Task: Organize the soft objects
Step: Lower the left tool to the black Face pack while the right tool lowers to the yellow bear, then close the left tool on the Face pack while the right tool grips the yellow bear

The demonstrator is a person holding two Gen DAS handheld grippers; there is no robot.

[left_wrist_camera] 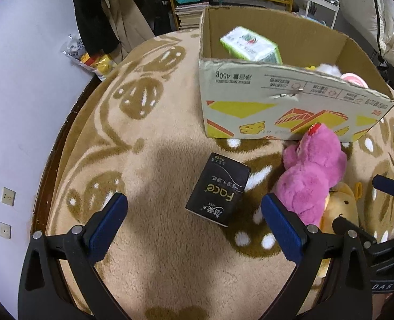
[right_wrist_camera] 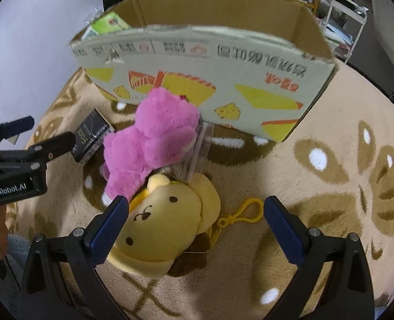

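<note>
A black tissue pack (left_wrist_camera: 218,190) lies on the beige rug, just ahead of my open left gripper (left_wrist_camera: 194,210). To its right a pink plush (left_wrist_camera: 313,170) leans against the cardboard box (left_wrist_camera: 263,106), and a yellow plush (left_wrist_camera: 341,208) sits below it. Inside the box I see a green tissue pack (left_wrist_camera: 251,44) and a white and pink plush (left_wrist_camera: 338,73). In the right wrist view my open right gripper (right_wrist_camera: 195,214) hovers over the yellow plush (right_wrist_camera: 165,226), whose yellow clip (right_wrist_camera: 246,210) trails right. The pink plush (right_wrist_camera: 154,141), black pack (right_wrist_camera: 90,136), box (right_wrist_camera: 210,74) and left gripper (right_wrist_camera: 23,138) show there too.
The patterned rug (left_wrist_camera: 157,144) covers a round surface by a pale wall (left_wrist_camera: 18,93) with sockets. Hanging clothes (left_wrist_camera: 111,8), a shelf with books (left_wrist_camera: 191,10) and a white cart (left_wrist_camera: 323,5) stand behind the box. A clear plastic piece (right_wrist_camera: 199,146) lies beside the pink plush.
</note>
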